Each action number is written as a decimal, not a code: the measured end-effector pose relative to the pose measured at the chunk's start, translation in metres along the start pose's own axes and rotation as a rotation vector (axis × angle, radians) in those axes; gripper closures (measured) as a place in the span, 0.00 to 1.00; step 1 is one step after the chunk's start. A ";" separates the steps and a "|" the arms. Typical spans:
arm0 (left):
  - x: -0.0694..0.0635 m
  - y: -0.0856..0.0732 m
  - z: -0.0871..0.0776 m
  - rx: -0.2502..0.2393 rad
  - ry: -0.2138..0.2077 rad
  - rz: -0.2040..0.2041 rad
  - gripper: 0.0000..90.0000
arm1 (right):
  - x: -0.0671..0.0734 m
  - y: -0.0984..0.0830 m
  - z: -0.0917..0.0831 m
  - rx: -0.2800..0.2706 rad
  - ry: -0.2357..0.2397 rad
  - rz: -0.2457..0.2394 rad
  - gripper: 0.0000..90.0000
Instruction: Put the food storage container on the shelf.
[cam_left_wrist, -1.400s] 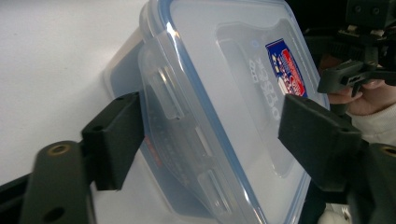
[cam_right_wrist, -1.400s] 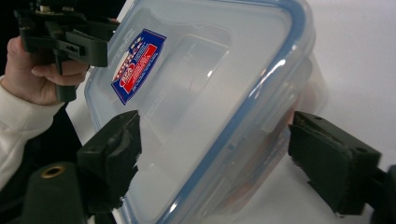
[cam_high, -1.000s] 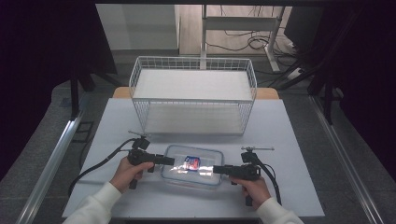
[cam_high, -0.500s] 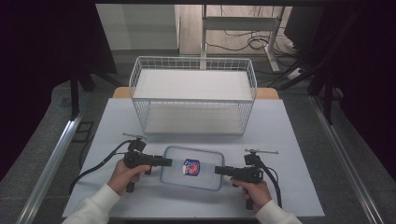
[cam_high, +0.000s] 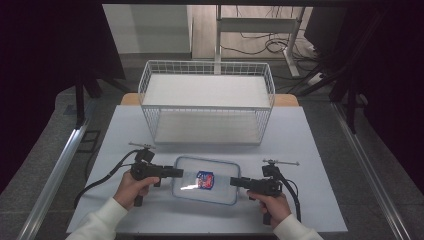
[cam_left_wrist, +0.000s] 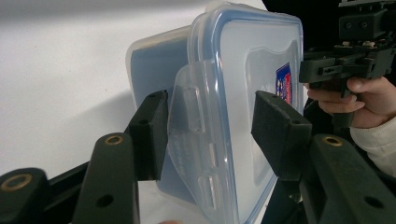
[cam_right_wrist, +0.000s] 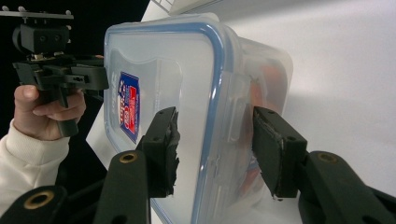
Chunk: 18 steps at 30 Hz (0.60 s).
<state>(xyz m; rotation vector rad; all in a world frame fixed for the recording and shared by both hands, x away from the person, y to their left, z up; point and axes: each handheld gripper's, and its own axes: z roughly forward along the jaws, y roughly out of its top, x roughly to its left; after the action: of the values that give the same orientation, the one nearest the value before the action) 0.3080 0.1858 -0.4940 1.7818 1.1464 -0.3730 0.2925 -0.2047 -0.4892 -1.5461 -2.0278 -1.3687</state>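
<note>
While the lidded container (cam_high: 205, 187) sits on the table (cam_high: 310, 150), both grippers straddle its end latches, left gripper (cam_high: 176, 172) at nine o'clock, right gripper (cam_high: 234, 181) at three, jaws parted; uneven squeezing could skid it.

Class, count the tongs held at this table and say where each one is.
2. The left tongs sit at the clear blue-rimmed plastic container's left end; the right tongs sit at its right end.

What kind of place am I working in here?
Probably a lab or test room set up for recording, not a home. A white table stands between dark curtains, cables trail across the floor behind, and on it sit a wire basket and a plastic box.
</note>
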 end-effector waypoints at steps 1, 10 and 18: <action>0.000 0.000 0.000 -0.003 -0.001 0.000 0.53 | 0.000 0.000 0.000 -0.001 0.001 -0.002 0.58; 0.000 0.005 -0.003 -0.019 0.002 0.006 0.53 | 0.004 0.008 0.000 -0.019 -0.005 -0.053 0.58; 0.003 0.011 -0.006 -0.038 -0.012 0.003 0.55 | 0.003 0.017 0.000 -0.021 0.002 -0.078 0.58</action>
<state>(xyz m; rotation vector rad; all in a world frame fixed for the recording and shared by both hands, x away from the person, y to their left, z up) 0.3175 0.1906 -0.4866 1.7453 1.1353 -0.3574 0.3059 -0.2028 -0.4780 -1.4876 -2.1001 -1.4233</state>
